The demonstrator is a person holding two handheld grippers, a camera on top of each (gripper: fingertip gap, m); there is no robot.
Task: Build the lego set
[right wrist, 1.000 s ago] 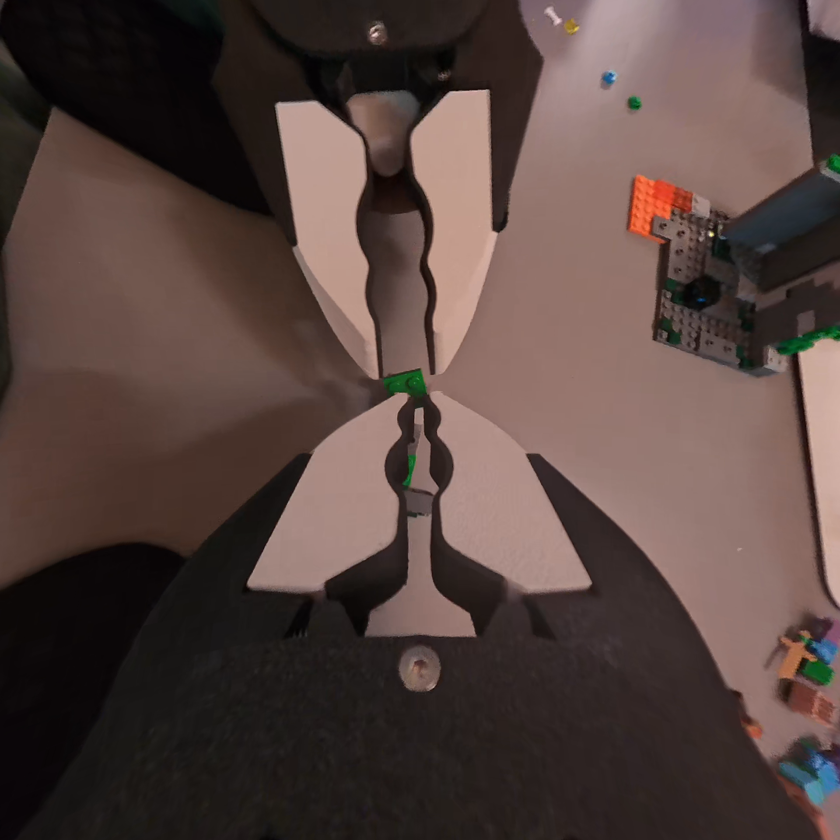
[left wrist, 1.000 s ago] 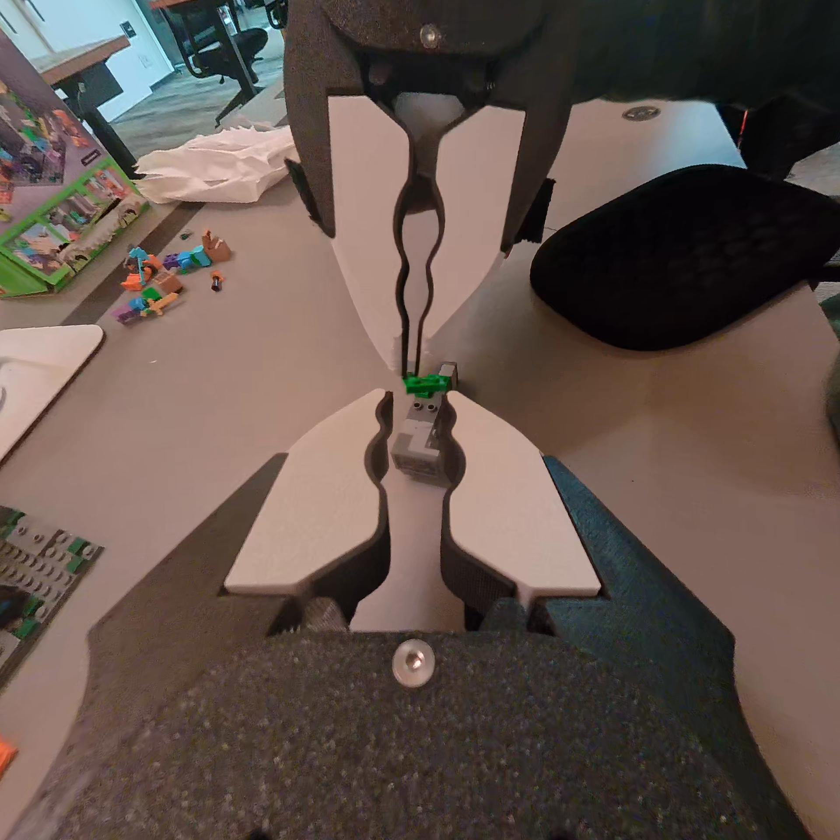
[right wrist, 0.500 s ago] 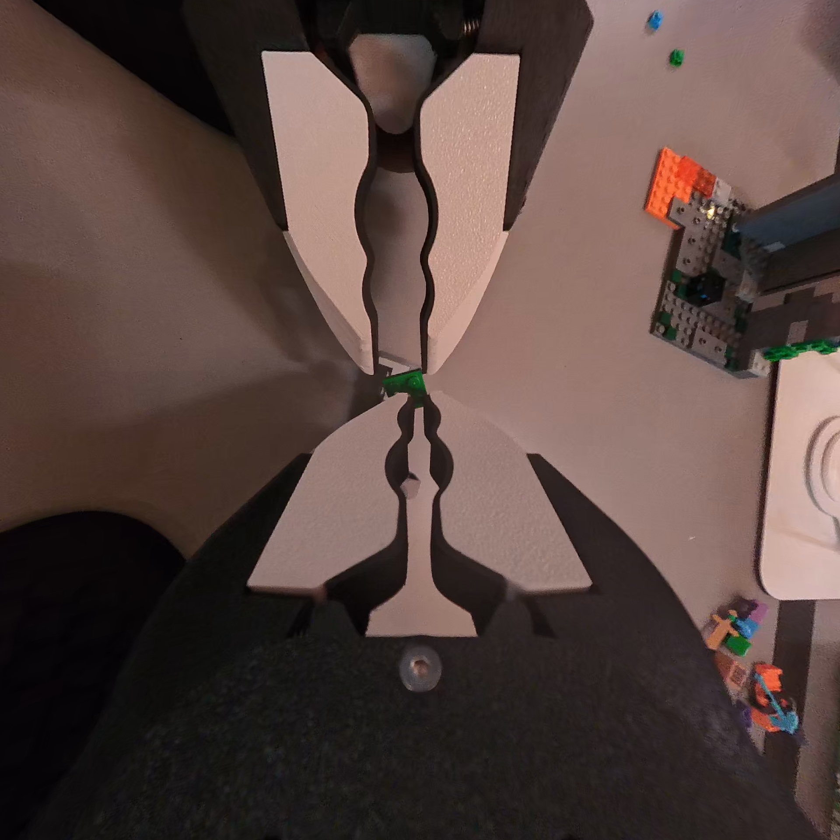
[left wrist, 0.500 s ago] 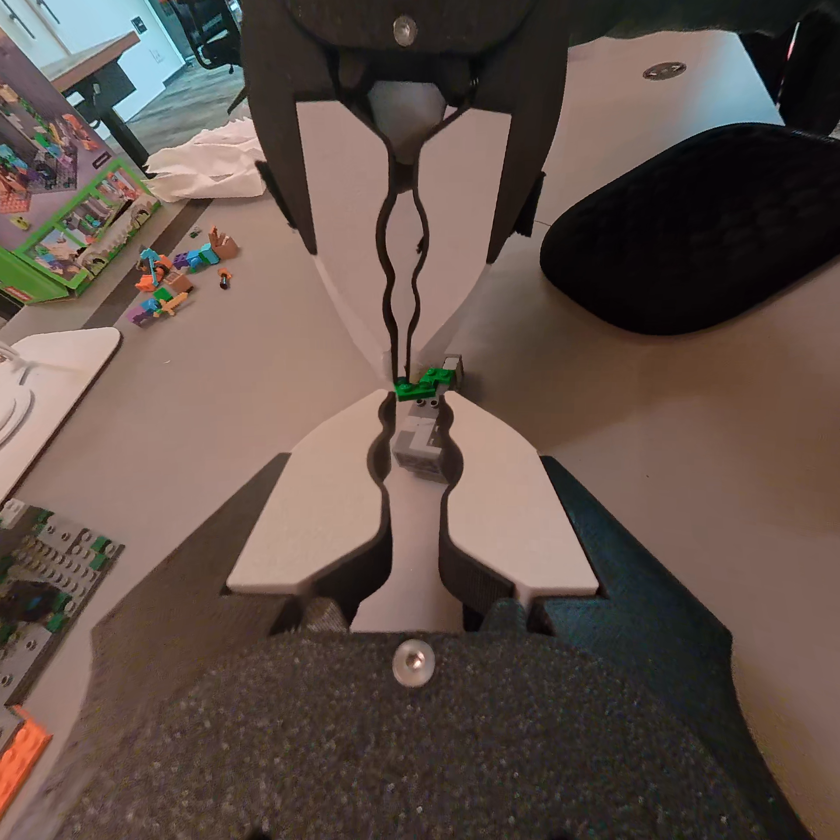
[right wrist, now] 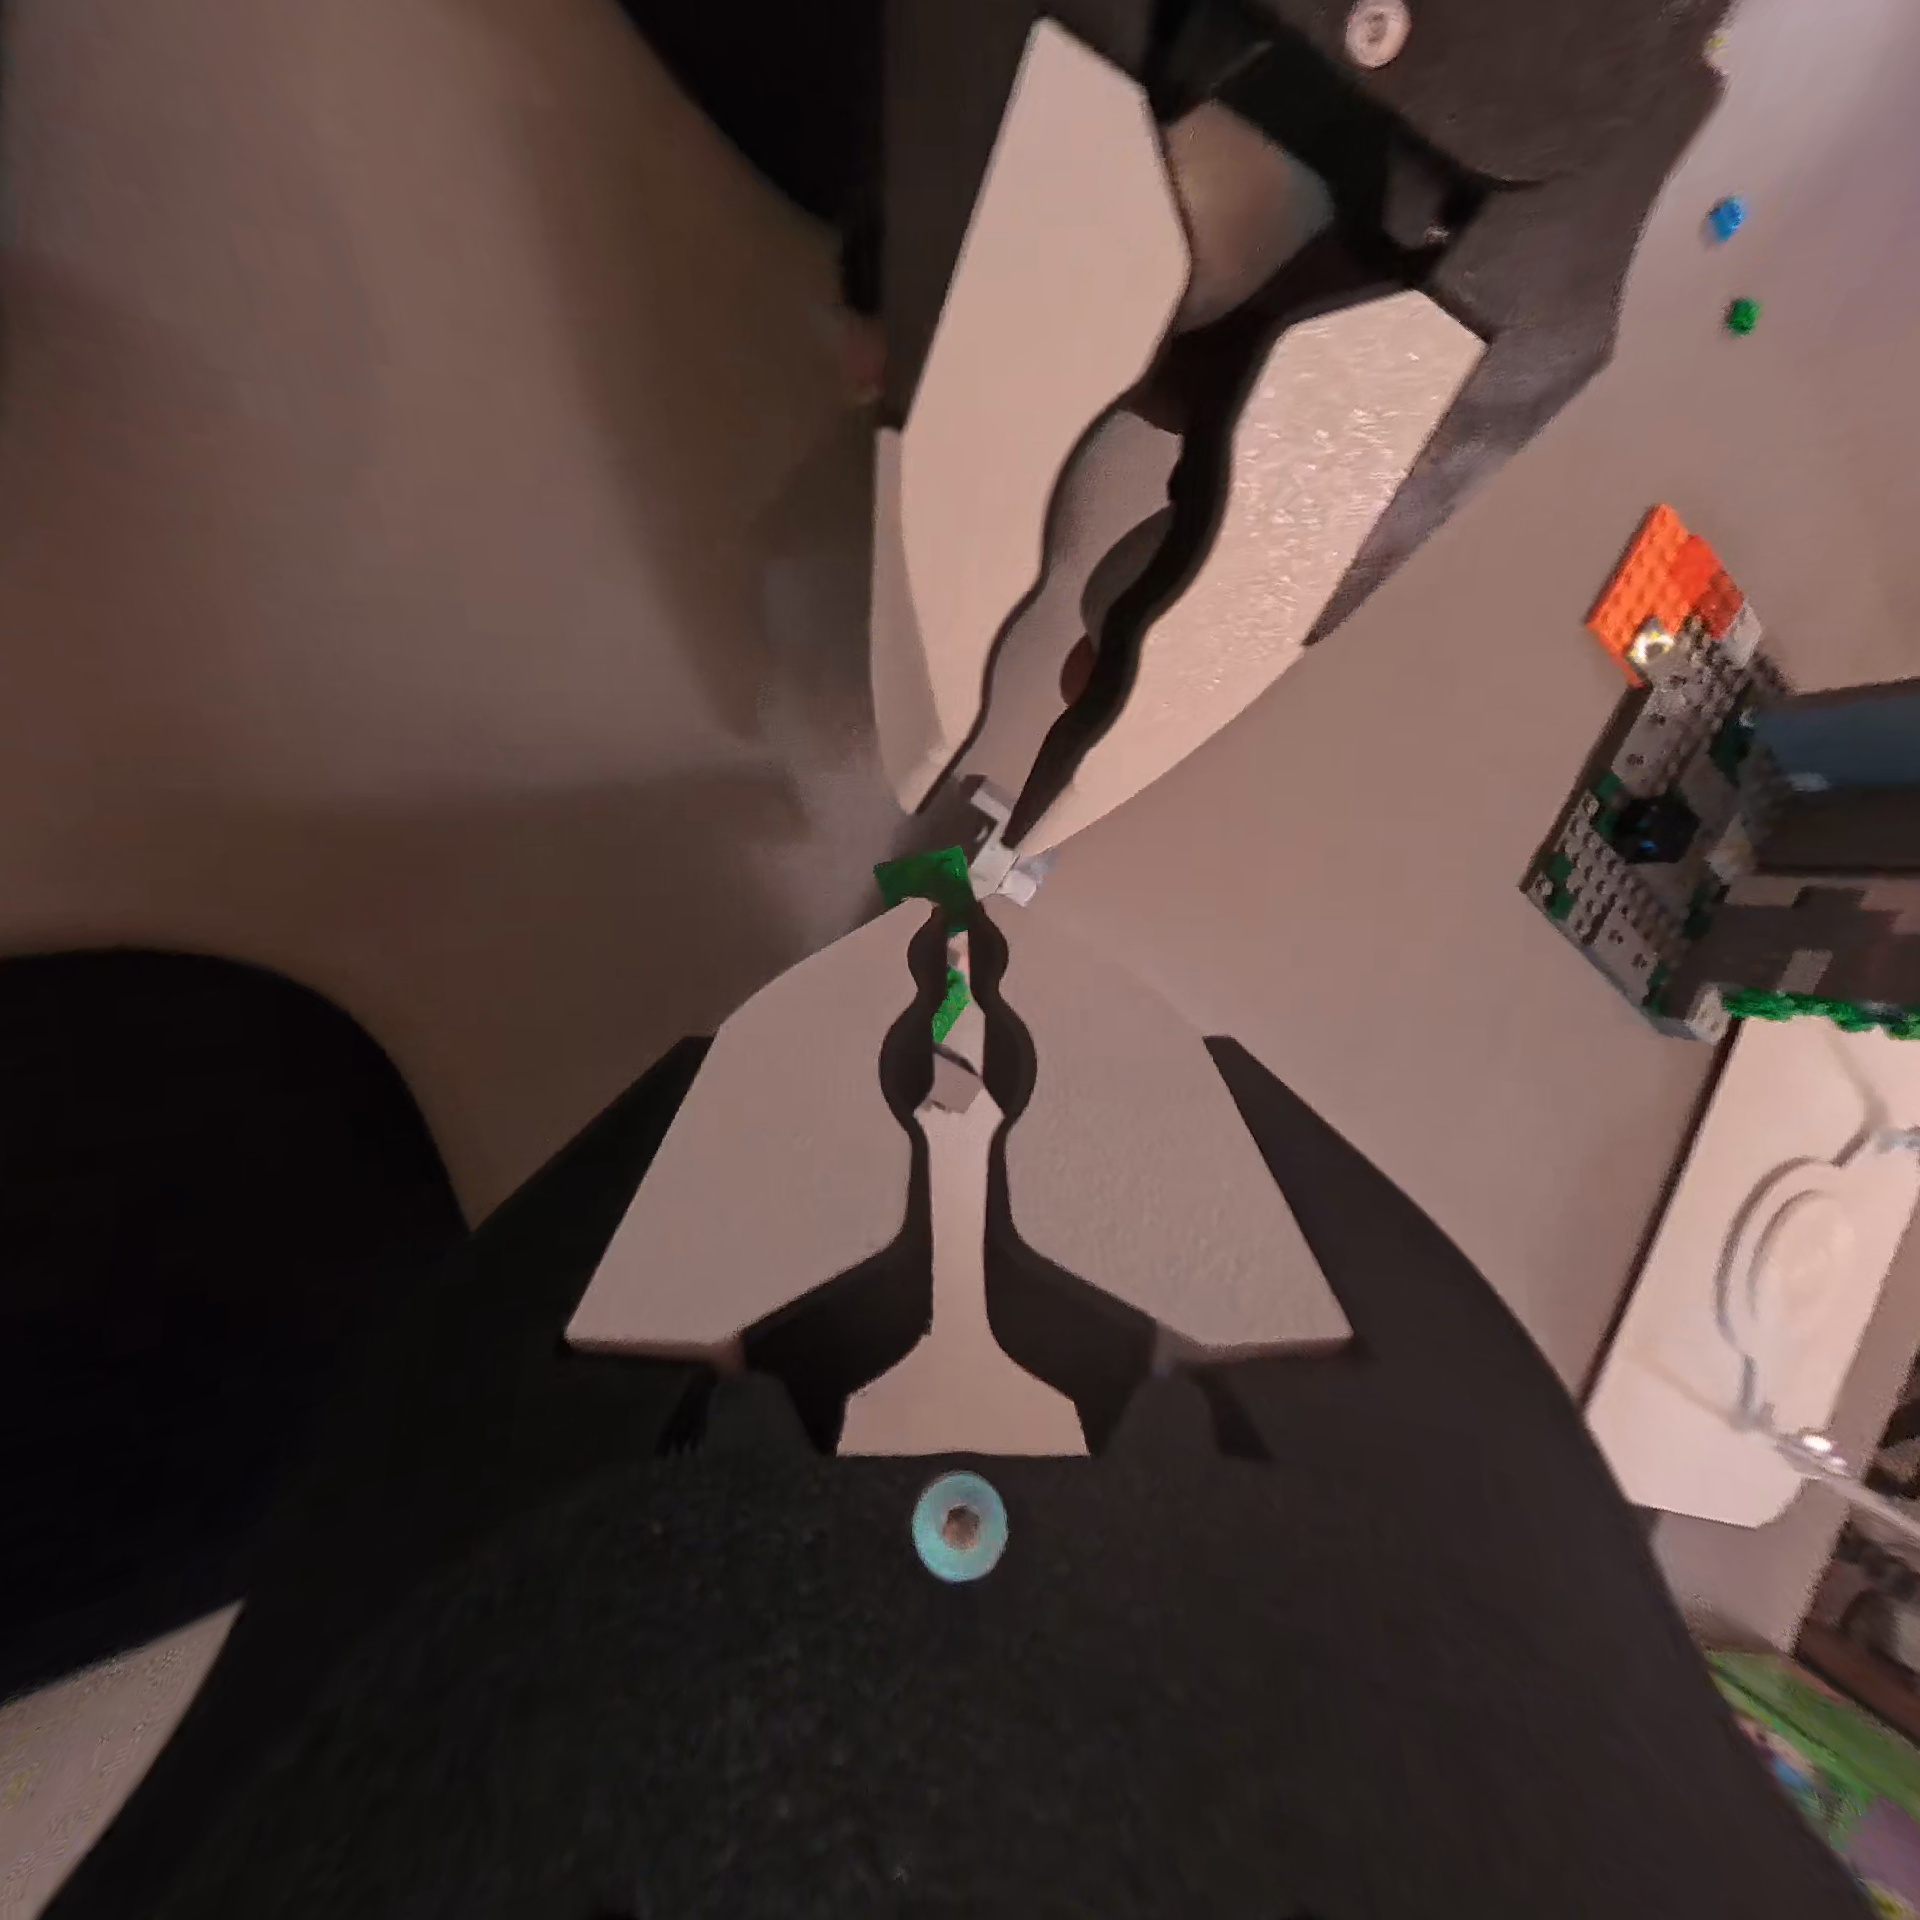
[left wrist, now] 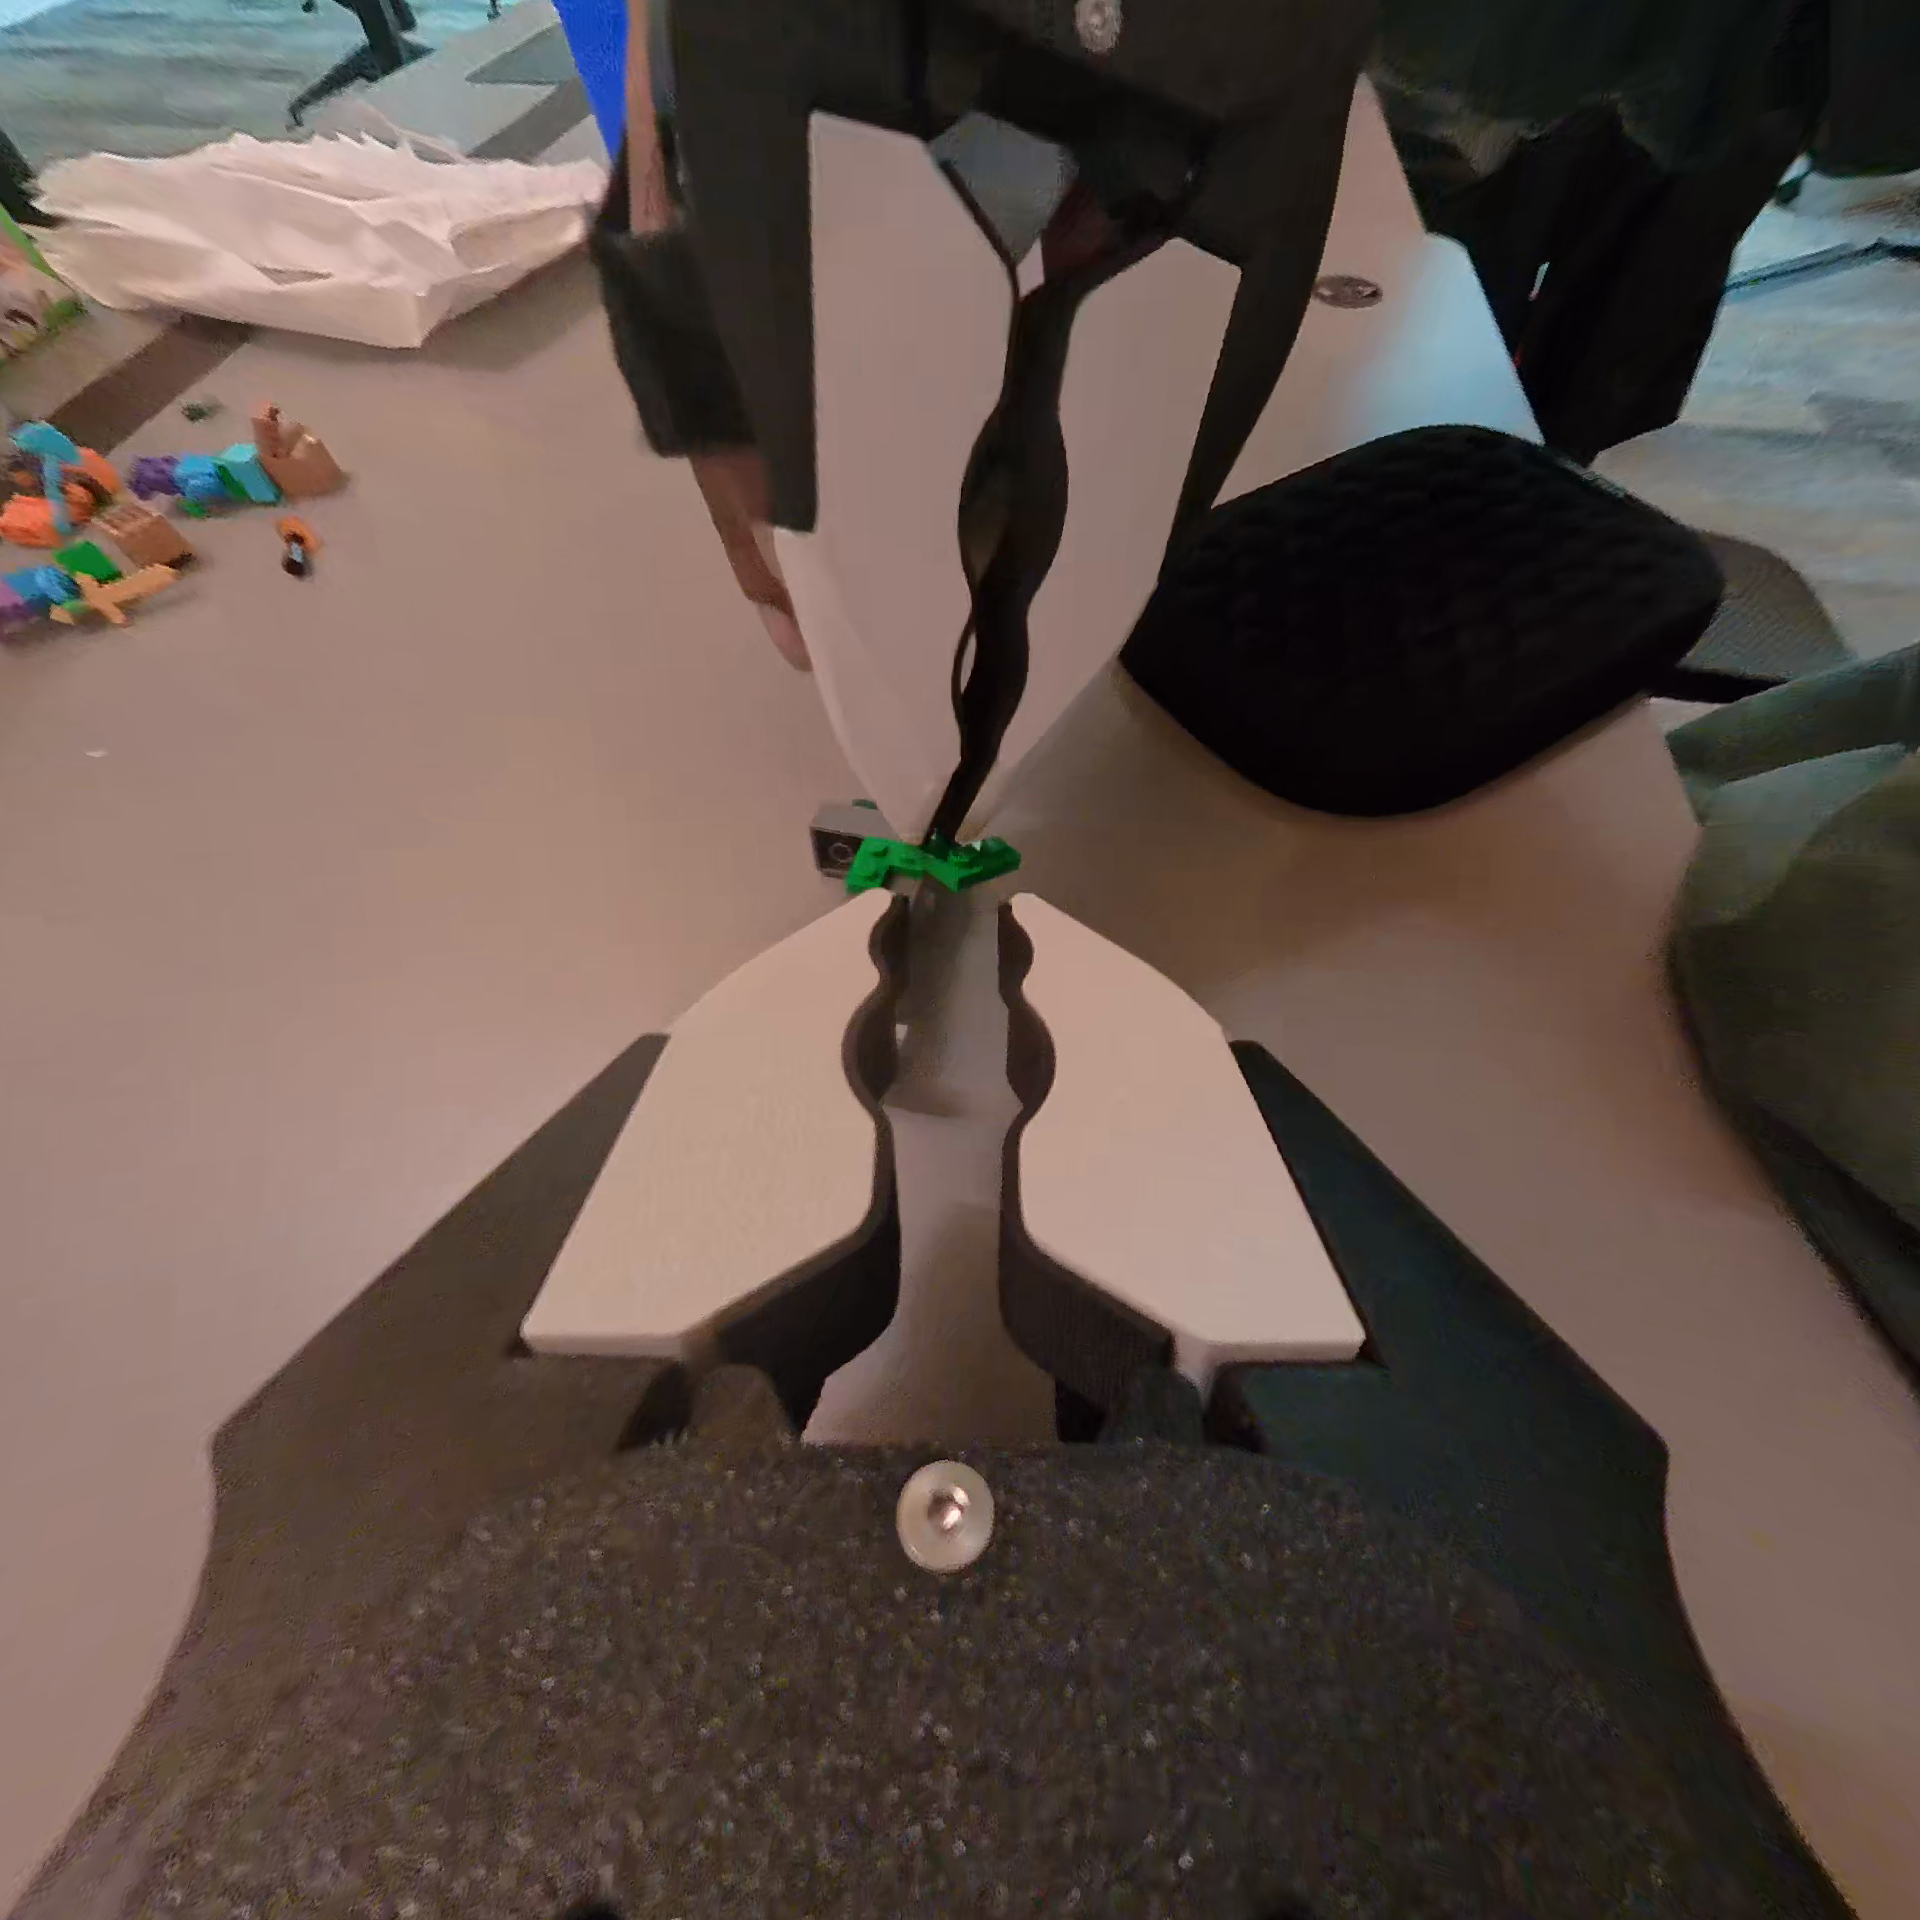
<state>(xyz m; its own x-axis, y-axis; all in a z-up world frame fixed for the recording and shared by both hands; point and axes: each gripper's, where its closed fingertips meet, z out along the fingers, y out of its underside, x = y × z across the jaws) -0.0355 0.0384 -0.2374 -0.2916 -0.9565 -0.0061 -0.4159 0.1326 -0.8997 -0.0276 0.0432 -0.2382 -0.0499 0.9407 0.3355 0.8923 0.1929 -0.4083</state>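
both tongs (left wrist: 940,904) meet over grey table (left wrist: 416,935) strewn with bricks (left wrist: 125,520).

Black speckled bodies, white fingers (left wrist: 727,1174), silver screws (left wrist: 943,1515)

A pale table (left wrist: 364,831) fills most of the view under dim, warm light. A black chair seat (left wrist: 1423,613) sits at two o'clock. Grey carpet (left wrist: 187,62) and chair legs (left wrist: 353,52) show at eleven o'clock.
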